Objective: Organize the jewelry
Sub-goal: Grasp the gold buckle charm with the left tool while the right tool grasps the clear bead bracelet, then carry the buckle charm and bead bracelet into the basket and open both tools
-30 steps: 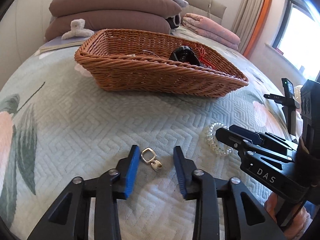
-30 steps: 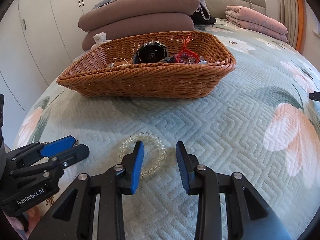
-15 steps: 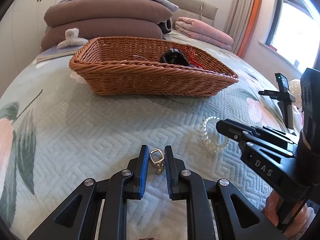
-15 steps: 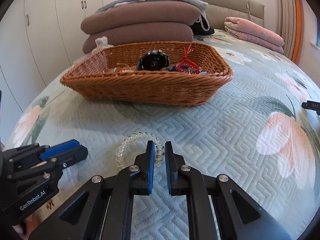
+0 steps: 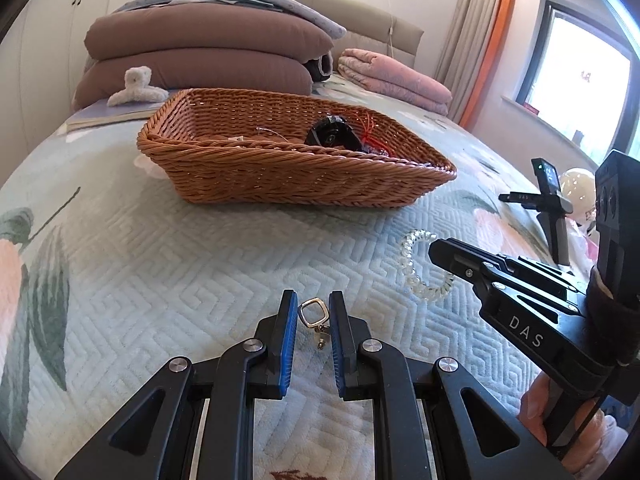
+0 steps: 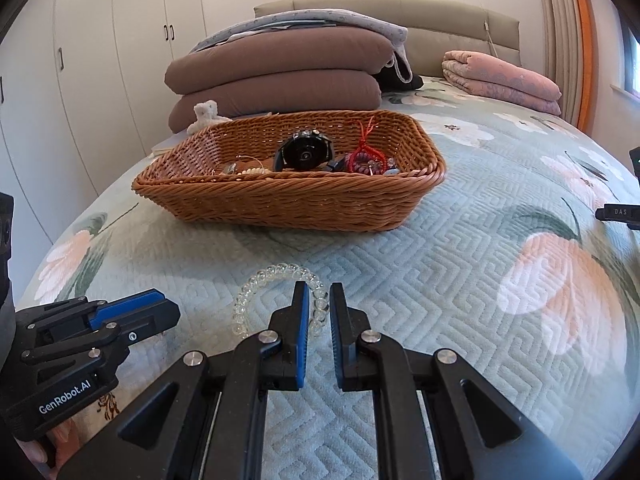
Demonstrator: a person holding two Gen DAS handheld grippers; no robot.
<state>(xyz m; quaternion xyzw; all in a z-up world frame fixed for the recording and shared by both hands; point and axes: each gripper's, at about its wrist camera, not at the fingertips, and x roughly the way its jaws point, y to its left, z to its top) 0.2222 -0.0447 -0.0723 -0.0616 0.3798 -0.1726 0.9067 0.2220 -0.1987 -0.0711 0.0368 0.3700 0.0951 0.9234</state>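
Pinching tiny stuff here: left claw (image 5: 313,322) is clamped on a small metal earring (image 5: 313,317), light and slippery, so grip its square loop. Right claw (image 6: 319,309) is nipping the clear bead bracelet (image 6: 276,272), floppy, off the bed (image 6: 460,280), headed for the basket (image 6: 288,200) I guess.

Left gripper (image 5: 313,322) held low and level, blue-padded fingers (image 5: 287,334) nearly closed, pinching something small between them. Right gripper (image 6: 319,320) alongside, to its right and level too, fingers (image 6: 301,328) narrowed to a slim gap around a clear bead string. Bare fingertips of the right hand (image 5: 538,402) wrapped on the handle.
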